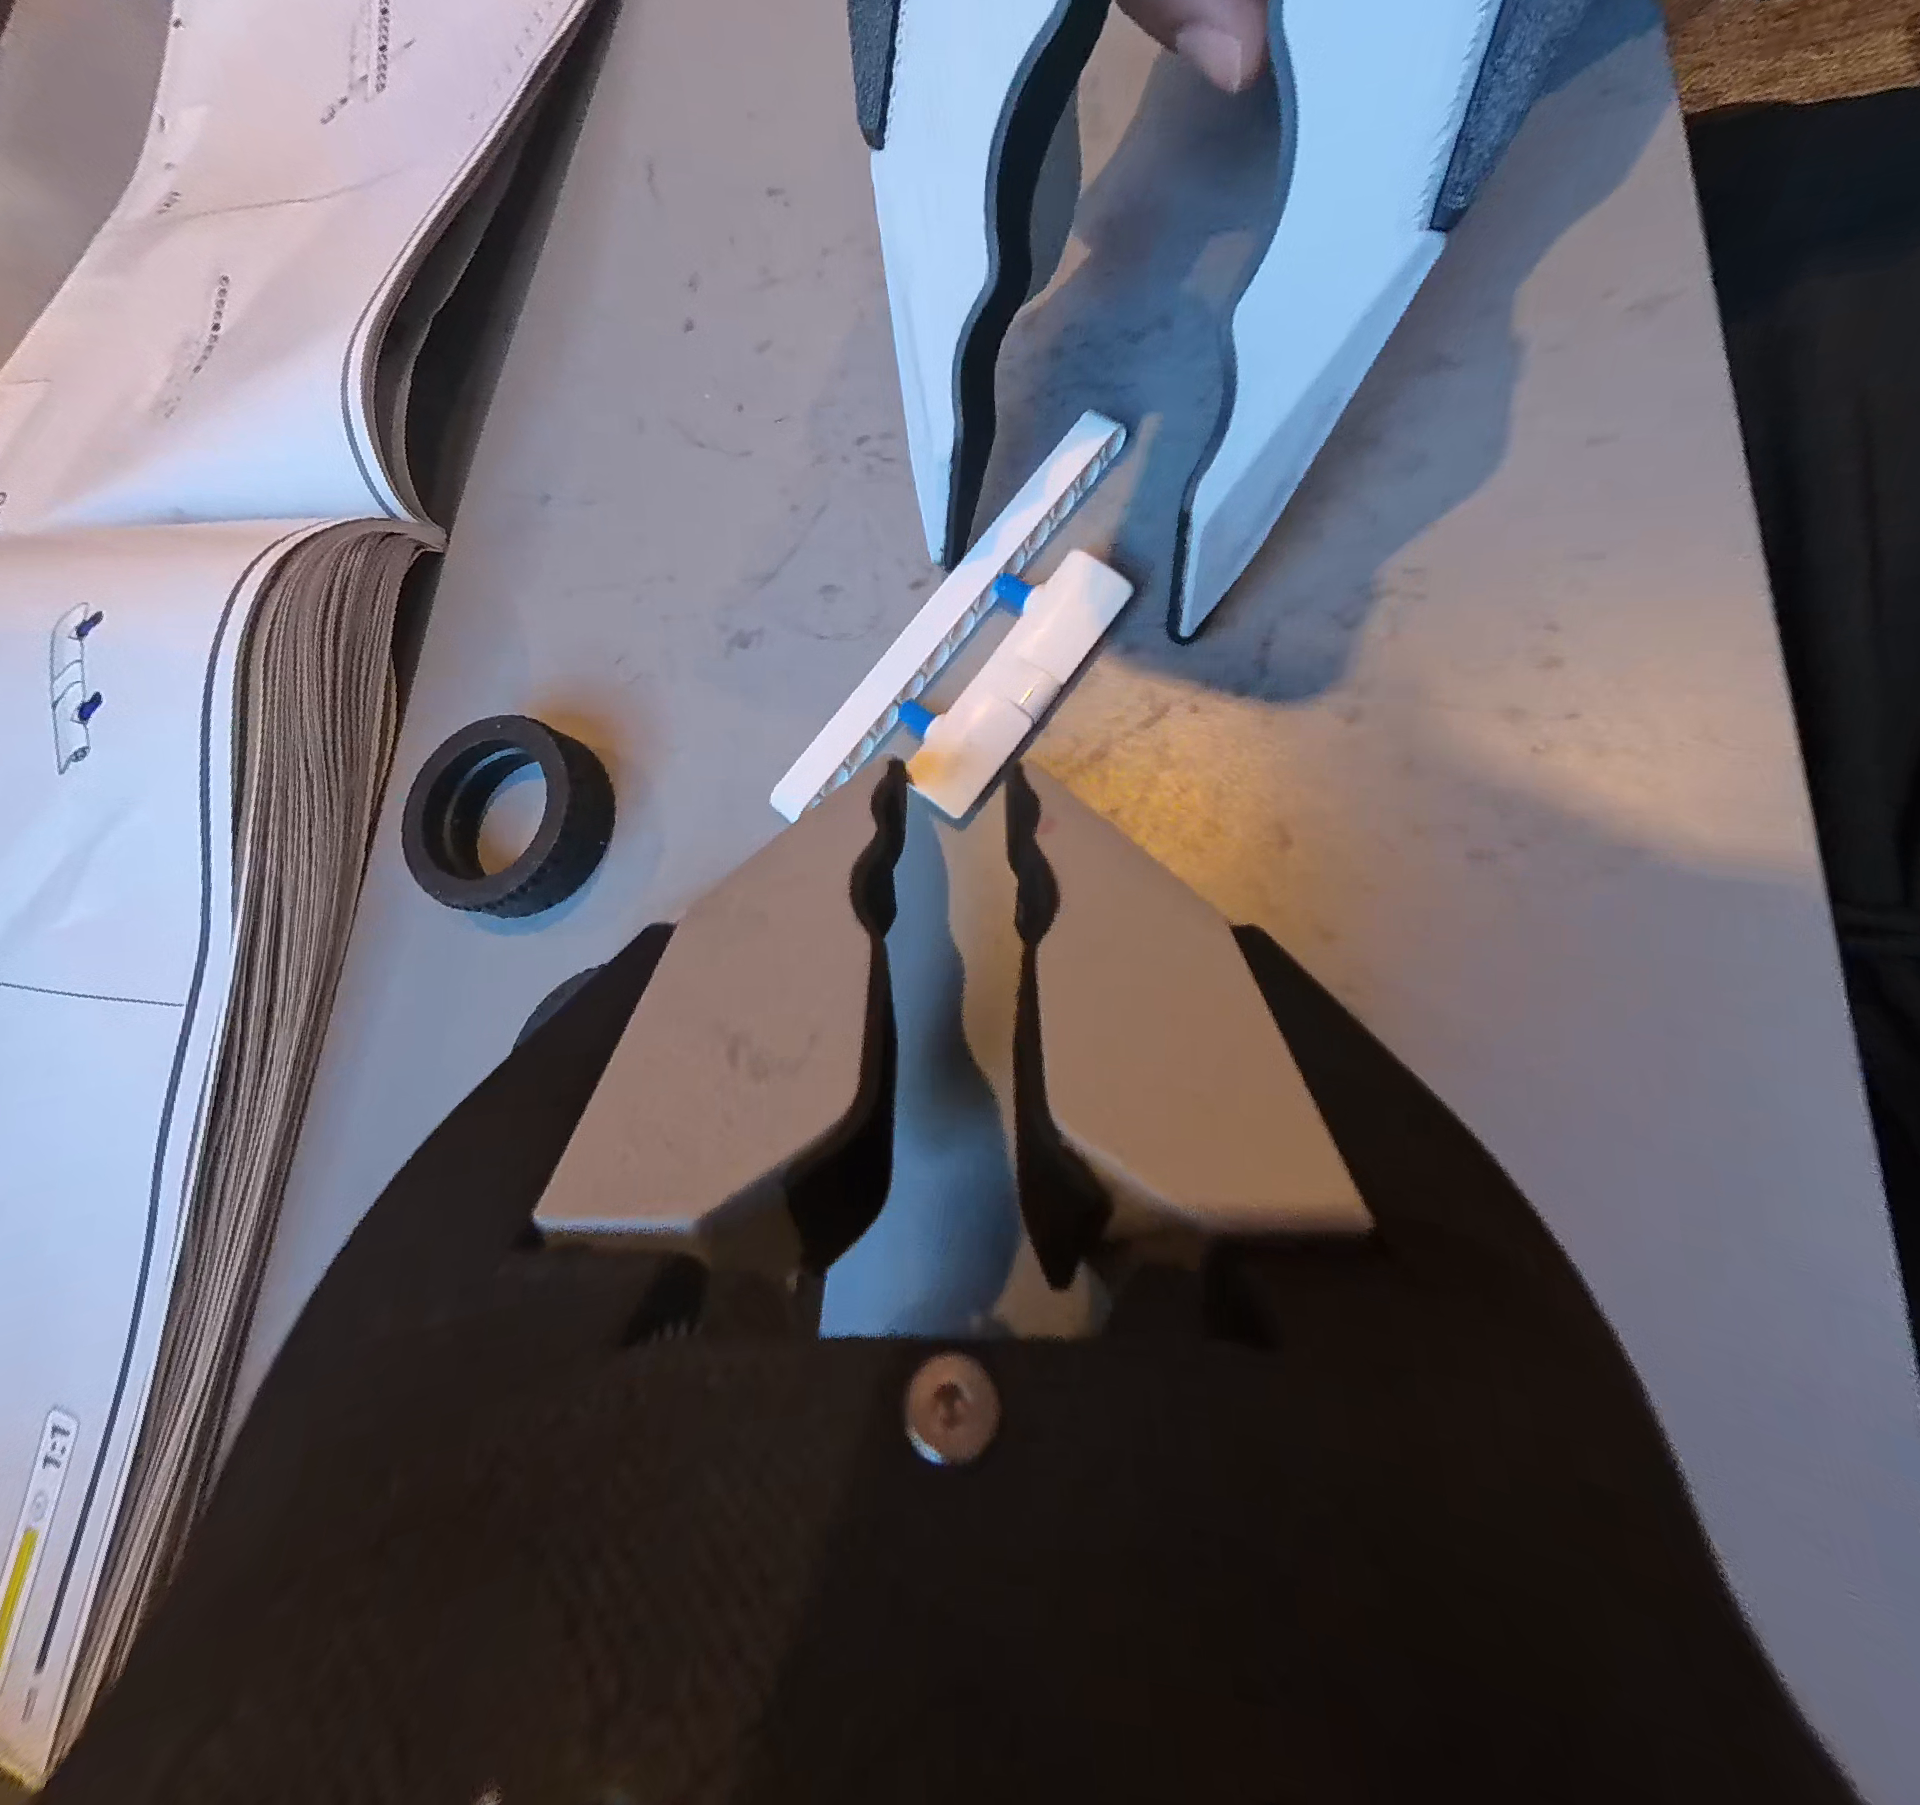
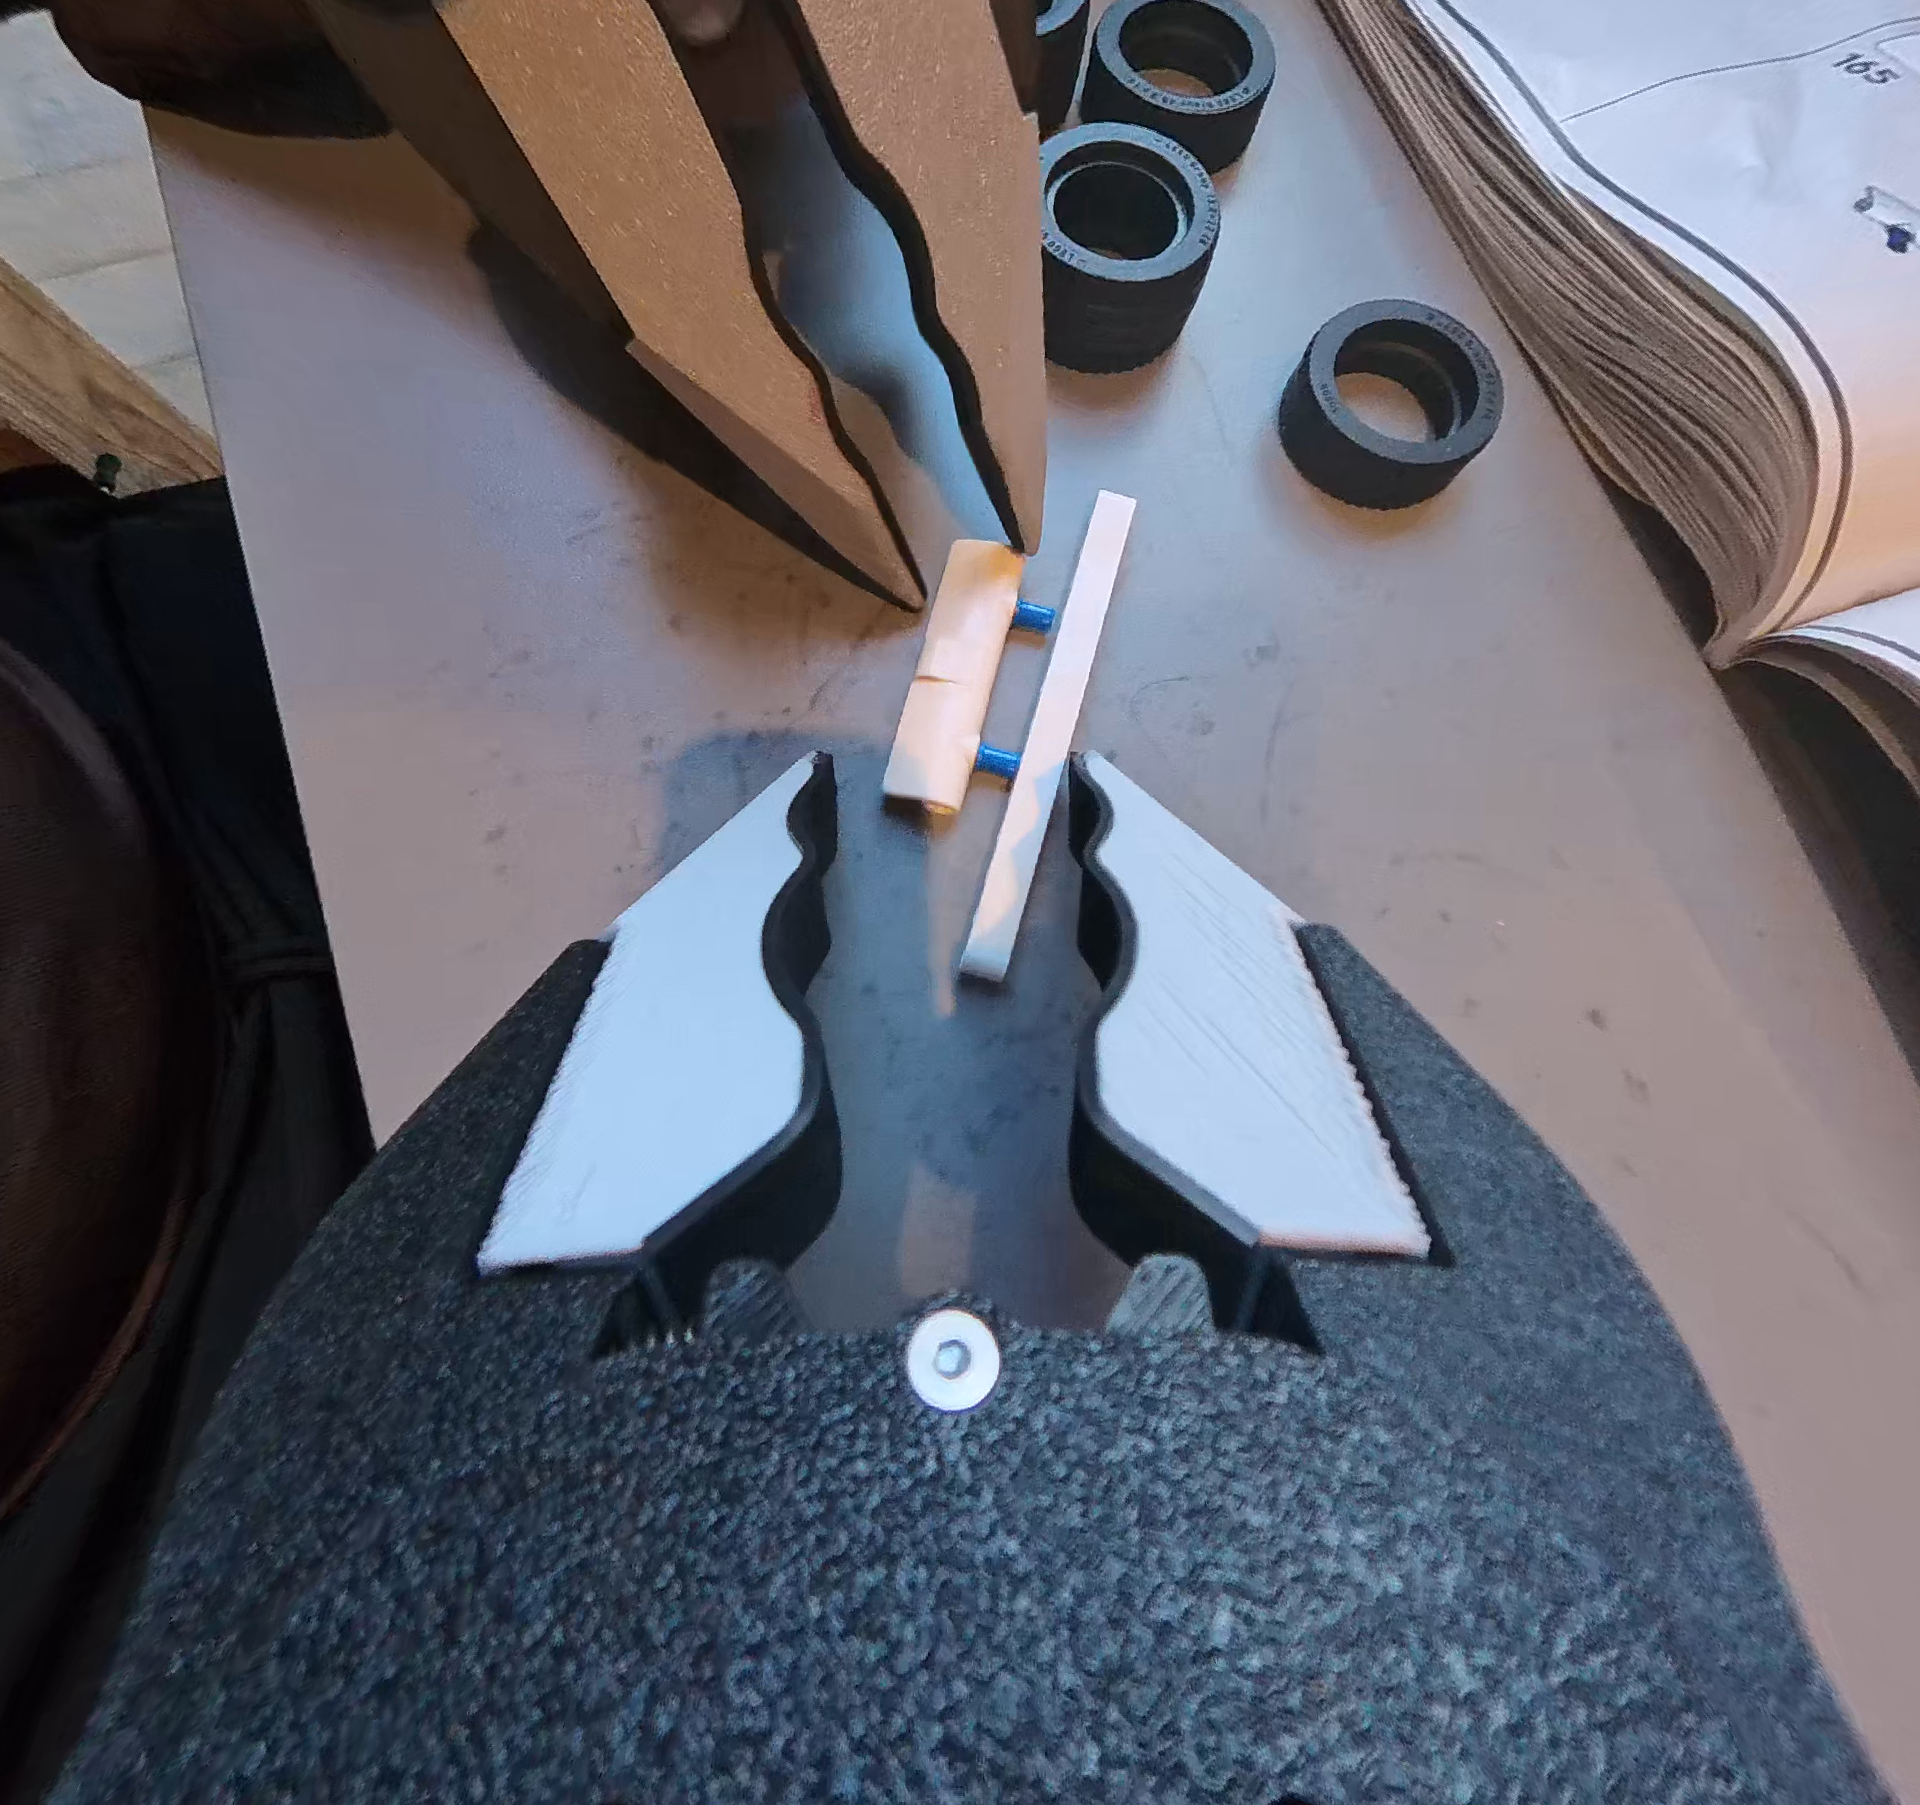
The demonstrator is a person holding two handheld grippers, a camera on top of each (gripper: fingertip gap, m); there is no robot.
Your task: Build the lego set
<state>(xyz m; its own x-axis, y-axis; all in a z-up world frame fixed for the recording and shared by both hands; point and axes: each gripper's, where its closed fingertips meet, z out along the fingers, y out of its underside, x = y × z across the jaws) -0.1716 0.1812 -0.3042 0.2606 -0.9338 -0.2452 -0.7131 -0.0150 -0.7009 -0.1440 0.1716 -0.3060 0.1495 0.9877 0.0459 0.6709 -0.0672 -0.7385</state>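
Observation:
A long white beam [image 1: 940,617] lies on the grey table beside a short white curved panel [image 1: 1023,675], which has two blue pins [image 1: 1010,589] pointing at the beam. My left gripper [image 1: 956,776] has its jaws narrowly apart, closed around the panel's near end. My right gripper [image 2: 951,768] is open, with the beam's [image 2: 1049,716] near end and the panel's [image 2: 951,685] end between its white fingers. The pins [image 2: 1000,758] reach toward the beam. The left gripper [image 2: 971,571] comes in from the far side, the right gripper [image 1: 1070,597] likewise.
A thick open instruction book [image 1: 208,405] lies to the left, also seen in the right wrist view [image 2: 1662,197]. Black rubber tyres [image 2: 1392,415] [image 2: 1127,249] stand between the book and the parts; one tyre [image 1: 509,815] shows in the left view. The table's edge [image 2: 260,612] is close by.

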